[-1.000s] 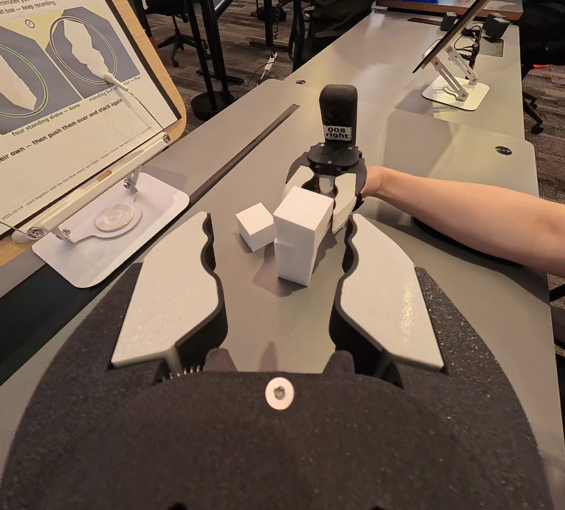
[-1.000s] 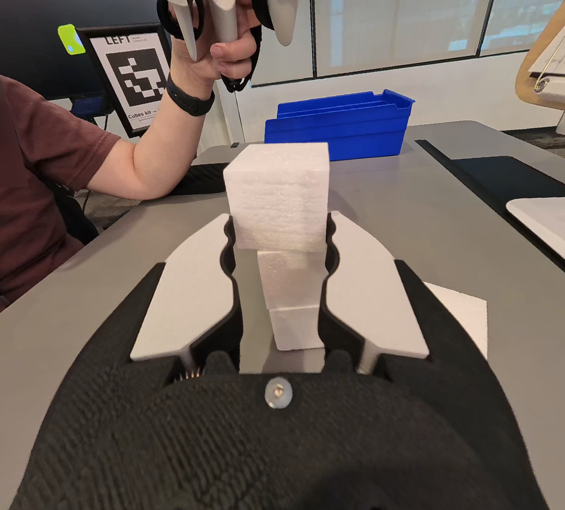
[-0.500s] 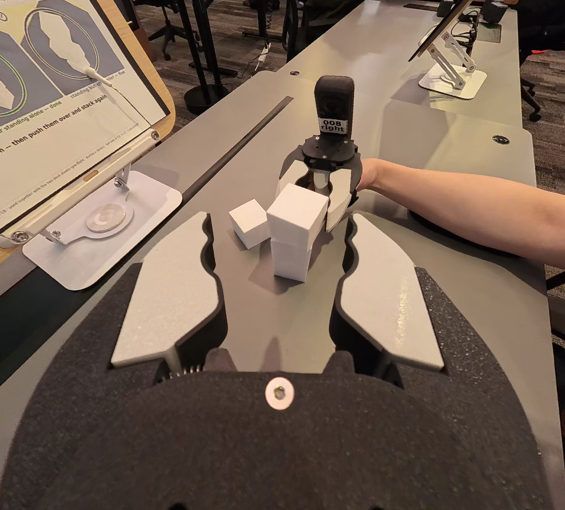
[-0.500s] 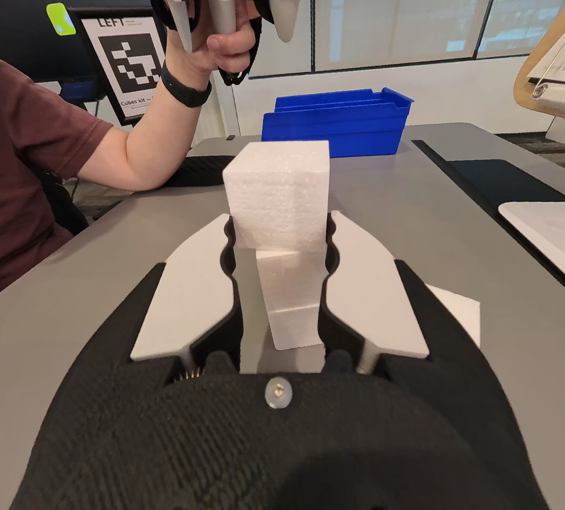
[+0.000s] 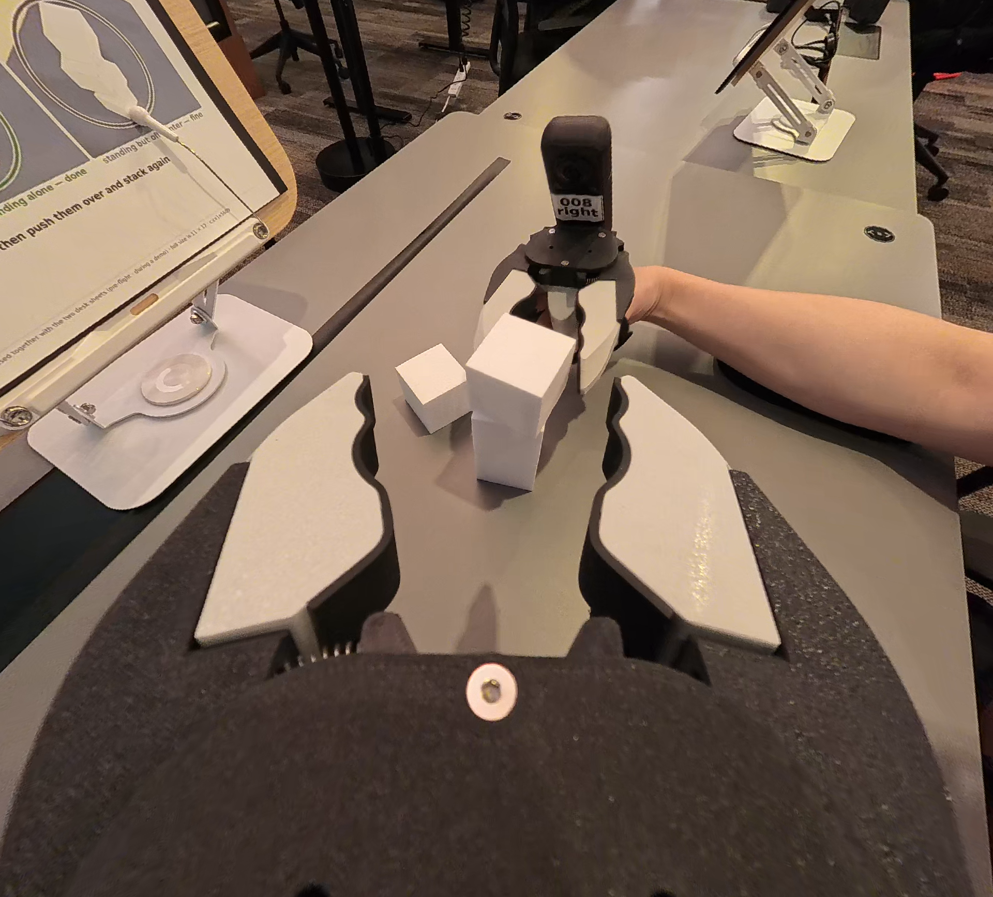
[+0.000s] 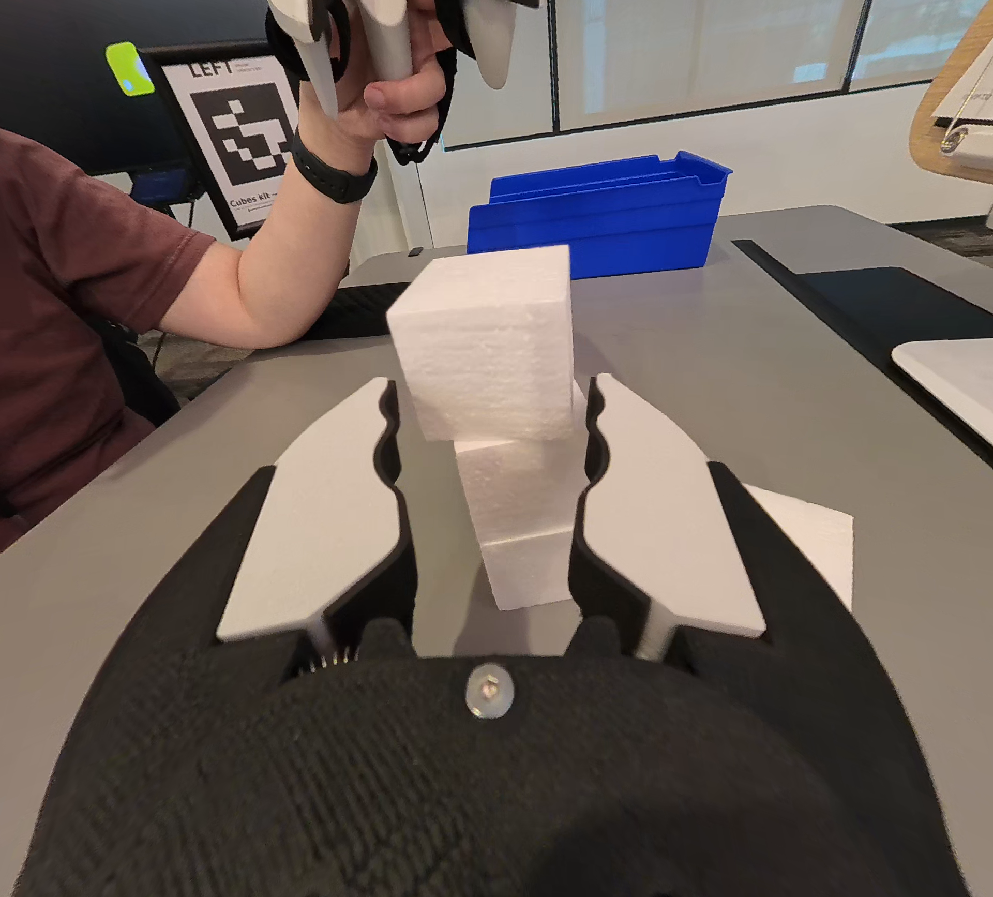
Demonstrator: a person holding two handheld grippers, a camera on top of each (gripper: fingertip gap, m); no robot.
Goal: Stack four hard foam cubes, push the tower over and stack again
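At lower centre the right gripper (image 6: 491, 446) stands spread around a three-cube tower (image 6: 505, 420), gripping nothing. The fourth cube (image 5: 432, 383) sits just beside it, unstacked. At the top, the left gripper (image 6: 411, 59) hangs open, empty.

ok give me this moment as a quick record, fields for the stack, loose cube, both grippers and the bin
stack: three white foam cubes high, top one overhanging and twisted off line
loose cube: one on the grey table beside the stack
right gripper: open, fingers either side of the top cube, not pressing it
left gripper: open, empty, held up above the table
bin: blue, behind the stack
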